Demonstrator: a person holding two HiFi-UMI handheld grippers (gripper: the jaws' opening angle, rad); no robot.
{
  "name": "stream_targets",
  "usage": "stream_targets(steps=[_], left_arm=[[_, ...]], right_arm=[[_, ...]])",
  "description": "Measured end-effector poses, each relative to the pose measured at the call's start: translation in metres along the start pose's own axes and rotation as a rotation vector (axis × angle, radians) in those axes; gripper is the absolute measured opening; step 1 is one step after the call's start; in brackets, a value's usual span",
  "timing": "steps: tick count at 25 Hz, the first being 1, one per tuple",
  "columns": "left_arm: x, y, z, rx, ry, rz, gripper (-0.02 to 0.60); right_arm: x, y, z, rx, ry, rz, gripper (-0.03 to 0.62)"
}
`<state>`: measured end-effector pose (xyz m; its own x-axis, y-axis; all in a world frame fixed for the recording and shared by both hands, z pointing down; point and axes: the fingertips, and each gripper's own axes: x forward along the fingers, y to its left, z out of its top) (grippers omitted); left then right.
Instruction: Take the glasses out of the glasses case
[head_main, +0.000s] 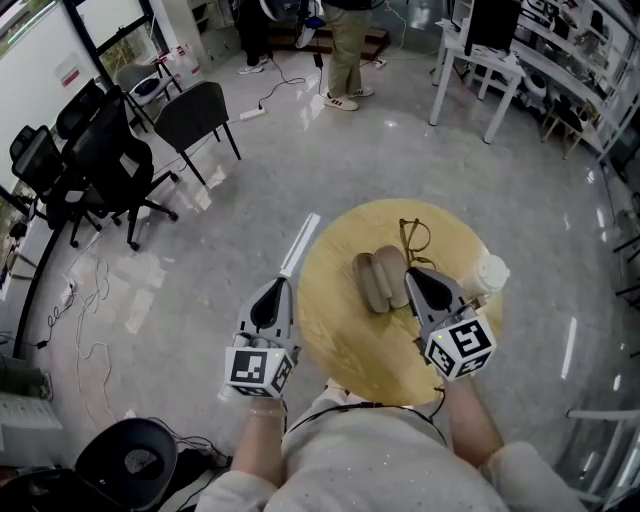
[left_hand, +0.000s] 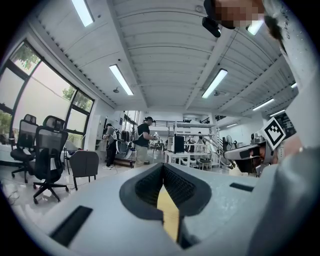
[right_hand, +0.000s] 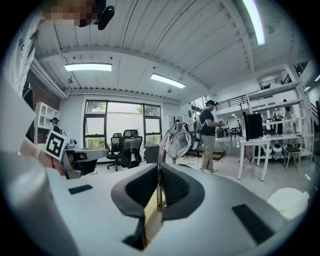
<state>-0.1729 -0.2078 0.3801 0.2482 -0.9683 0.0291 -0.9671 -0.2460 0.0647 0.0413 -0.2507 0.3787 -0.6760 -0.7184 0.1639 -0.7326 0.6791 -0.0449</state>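
Right tongs (right_hand: 158, 192) pinch the thin temple of the metal wire-framed glasses (right_hand: 179, 144), held beside the open taupe glasses case (head_main: 380, 281) on the round wooden counter (head_main: 350, 350). Left tongs (left_hand: 163, 182) are pressed together and empty, off the counter's left edge. Marker cubes (head_main: 461, 347) carry only black-and-white squares. Second lens hard to make out.

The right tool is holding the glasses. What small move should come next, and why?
Probably lower the glasses onto the bare table beside the case. The right tool has its jaws shut on only one thin arm of the frame, and the glasses appear to be clear of the open case, so setting them down seems safest.
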Motion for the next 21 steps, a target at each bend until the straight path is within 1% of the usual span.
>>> stream_targets(steps=[21], left_arm=[[0.0045,0.0048,-0.0002,-0.009,0.012,0.014,0.005]], right_arm=[[0.007,0.0006,-0.0044,0.017,0.016,0.03,0.023]])
